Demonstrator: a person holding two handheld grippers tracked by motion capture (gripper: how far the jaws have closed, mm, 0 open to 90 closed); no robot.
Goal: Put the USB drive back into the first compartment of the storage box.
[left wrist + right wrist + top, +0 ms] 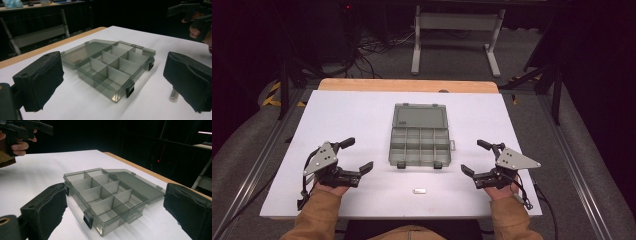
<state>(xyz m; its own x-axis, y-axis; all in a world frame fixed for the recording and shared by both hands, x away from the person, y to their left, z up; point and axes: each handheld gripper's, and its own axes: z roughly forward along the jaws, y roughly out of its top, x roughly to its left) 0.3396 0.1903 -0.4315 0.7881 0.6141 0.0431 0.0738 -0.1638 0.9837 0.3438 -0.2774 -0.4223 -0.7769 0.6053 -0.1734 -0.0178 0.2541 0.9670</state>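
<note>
A grey see-through box (419, 141) sits in the middle of the white tabletop (352, 120), its lid (420, 116) thrown back flat on the far side. The tray part is split into eight small compartments, and as far as I can see they hold nothing. Two black latches (401, 165) hang off its near edge.

The left claw (357, 156) rests low over the tabletop to the left of the box, near the front edge, spread wide with nothing between its black pads (40, 80). The right claw (476, 157) mirrors it on the right side, also wide apart and holding nothing. Both point inward toward the box but stay well apart from it. Each is gripped by a hand in a tan sleeve (319, 212) coming in from the near edge.

A small clear tube (419, 190) lies on the tabletop just in front of the box, between the two claws and touching neither; from the left gripper view it peeks out beside the right-hand pad (173, 95).

Beyond the tabletop there is a wooden edge (407, 85), then dark floor with cables and a metal stand (457, 30).
</note>
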